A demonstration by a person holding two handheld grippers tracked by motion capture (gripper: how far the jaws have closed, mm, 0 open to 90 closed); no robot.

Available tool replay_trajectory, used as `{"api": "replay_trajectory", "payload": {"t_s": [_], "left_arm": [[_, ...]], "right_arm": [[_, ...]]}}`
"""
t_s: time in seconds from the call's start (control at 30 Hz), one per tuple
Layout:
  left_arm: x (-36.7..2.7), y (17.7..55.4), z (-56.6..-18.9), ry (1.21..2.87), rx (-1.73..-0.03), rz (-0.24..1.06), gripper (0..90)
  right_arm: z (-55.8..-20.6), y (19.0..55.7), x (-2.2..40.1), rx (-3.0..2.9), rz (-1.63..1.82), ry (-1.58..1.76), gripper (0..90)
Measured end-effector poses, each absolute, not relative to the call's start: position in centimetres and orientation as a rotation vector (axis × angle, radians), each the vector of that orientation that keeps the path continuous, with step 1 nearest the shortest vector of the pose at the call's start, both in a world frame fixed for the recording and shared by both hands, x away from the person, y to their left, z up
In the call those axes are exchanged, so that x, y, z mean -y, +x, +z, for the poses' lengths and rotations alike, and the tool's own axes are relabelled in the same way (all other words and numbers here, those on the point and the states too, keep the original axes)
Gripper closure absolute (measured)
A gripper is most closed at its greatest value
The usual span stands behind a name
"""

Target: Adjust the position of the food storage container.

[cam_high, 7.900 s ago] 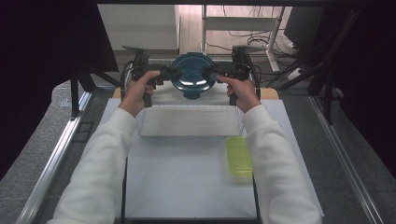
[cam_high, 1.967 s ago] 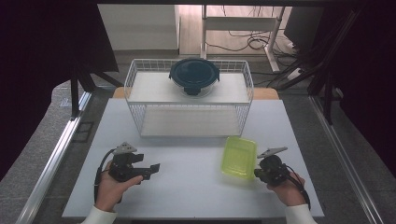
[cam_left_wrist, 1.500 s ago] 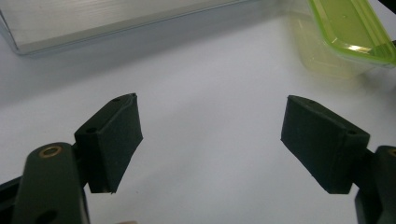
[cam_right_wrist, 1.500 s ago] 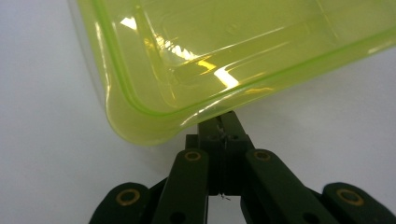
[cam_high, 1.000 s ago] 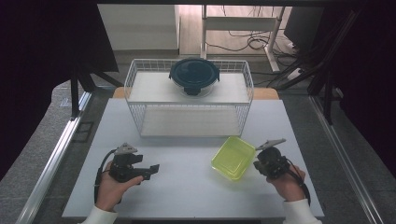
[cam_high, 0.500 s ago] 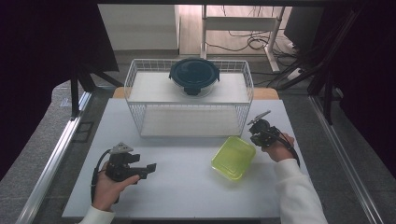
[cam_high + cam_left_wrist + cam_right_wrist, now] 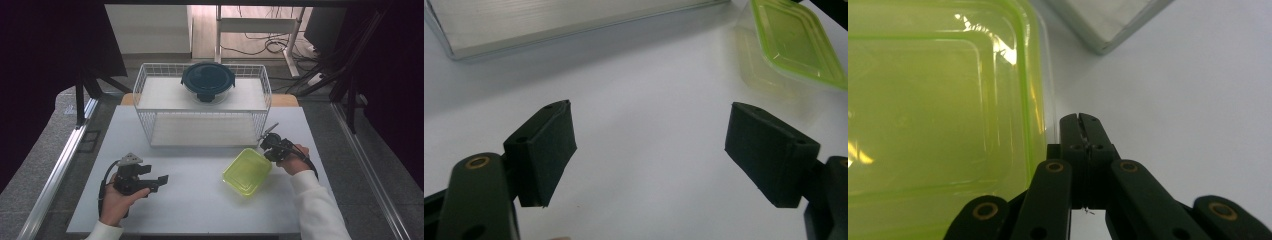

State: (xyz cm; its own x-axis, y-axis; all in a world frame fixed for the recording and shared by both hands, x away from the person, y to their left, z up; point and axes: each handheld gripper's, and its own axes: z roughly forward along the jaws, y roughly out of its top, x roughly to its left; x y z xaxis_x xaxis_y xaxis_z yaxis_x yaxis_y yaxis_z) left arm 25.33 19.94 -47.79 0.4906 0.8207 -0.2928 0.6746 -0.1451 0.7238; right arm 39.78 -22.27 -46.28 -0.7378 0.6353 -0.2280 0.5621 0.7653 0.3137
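A yellow-green see-through container [image 7: 247, 171] lies askew on the white table [image 7: 200, 210], right of the middle. My right gripper [image 7: 265, 145] is at its far right corner, shut with nothing between the jaws. In the right gripper view the shut tips [image 7: 1080, 122] sit right beside the container's rim [image 7: 1025, 90]. My left gripper [image 7: 159, 182] rests open near the front left of the table, aimed right. In the left gripper view its open jaws [image 7: 649, 155] frame bare table, with the container [image 7: 794, 40] farther off at the upper right.
A white wire rack [image 7: 202, 107] stands at the back middle of the table, with a round container with a dark blue lid [image 7: 208, 81] on its top shelf. The rack's base corner [image 7: 1108, 30] is just ahead of the right gripper.
Both hands came back from the round container on the rack. The green container turned askew and shifted left. The right gripper moved from its near right side to its far right corner.
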Motion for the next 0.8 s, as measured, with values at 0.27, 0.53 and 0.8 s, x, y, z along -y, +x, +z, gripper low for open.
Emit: {"api": "replay_trajectory", "payload": {"t_s": [0.27,0.53,0.8], "left_arm": [[-19.7,25.3,-47.8,1.890,-1.242,0.212,19.3],[-19.6,25.2,-47.7,1.873,-1.238,0.172,19.5],[-19.7,25.4,-48.1,1.878,-1.254,0.170,19.5]], "right_arm": [[-46.4,37.4,21.6,-2.655,0.313,0.943,88.9],[-46.5,34.8,20.4,-2.672,0.310,0.968,88.9],[-46.8,33.1,19.2,-2.703,0.330,0.924,88.9]]}}
